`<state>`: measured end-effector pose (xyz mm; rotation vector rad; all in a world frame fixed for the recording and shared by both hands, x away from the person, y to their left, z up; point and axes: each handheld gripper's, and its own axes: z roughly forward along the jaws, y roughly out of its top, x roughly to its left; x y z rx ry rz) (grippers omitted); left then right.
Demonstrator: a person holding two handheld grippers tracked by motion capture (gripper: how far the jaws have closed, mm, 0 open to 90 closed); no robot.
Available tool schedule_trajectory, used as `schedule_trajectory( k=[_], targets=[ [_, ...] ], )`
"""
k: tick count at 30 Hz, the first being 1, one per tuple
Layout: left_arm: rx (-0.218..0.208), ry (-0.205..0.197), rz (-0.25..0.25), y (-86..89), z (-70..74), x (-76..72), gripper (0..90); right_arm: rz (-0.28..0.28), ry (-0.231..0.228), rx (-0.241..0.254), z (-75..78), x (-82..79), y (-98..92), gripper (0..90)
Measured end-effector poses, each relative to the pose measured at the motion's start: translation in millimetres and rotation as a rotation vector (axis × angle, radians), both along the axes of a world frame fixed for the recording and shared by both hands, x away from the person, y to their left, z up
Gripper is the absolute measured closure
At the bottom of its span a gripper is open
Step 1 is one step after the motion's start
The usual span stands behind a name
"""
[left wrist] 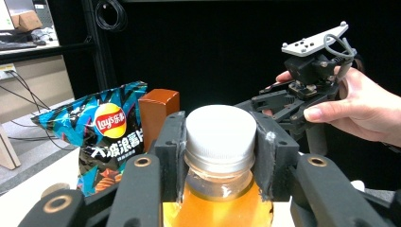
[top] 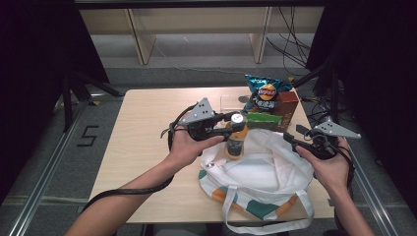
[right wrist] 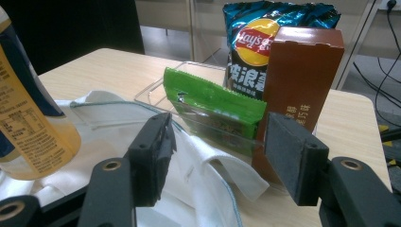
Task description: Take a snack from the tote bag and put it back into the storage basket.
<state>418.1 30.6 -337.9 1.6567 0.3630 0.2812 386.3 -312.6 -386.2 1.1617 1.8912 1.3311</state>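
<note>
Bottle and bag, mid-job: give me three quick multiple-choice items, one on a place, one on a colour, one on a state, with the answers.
1. Where is the bottle?
A. over the white tote bag
B. on the floor
C. inside the clear tray

2. What colour is the bottle's cap?
A. red
B. white
C. green

3. How do the right tongs stand?
A. shut on the brown box
B. shut on the bag's strap
C. open, holding nothing

Answers:
1 A, the high view shows the bottle upright above the bag's white cloth, gripped by the left tongs just under the cap.
2 B, the left gripper view shows a plain white cap on the orange drink.
3 C, the right gripper view shows both pads apart, with the green packet and brown box farther off.
</note>
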Motion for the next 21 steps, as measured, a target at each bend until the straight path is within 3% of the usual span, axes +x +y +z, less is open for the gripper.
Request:
schedule_trajectory(
  k=[2, 10, 14, 21],
  targets=[
    [-0.006, 0.008, 0.003, 0.3, 0.3, 1.0, 58.8, -0.004, 0.026, 0.027, 0.2, -1.4, 1.8, 43.1],
    [-0.008, 0.012, 0.010, 1.0, 2.2, 5.5, 58.8, -0.019, 0.039, 0.027, 0.4, -2.9, 1.6, 43.1],
    [-0.010, 0.009, 0.013, 1.1, 3.9, 7.3, 58.8, -0.027, 0.009, 0.028, -1.6, -1.4, 2.3, 43.0],
    [-0.010, 0.009, 0.025, 1.2, 6.0, 13.1, 58.8, -0.029, 0.013, 0.030, -1.7, -1.7, 2.7, 43.0]
  ],
)
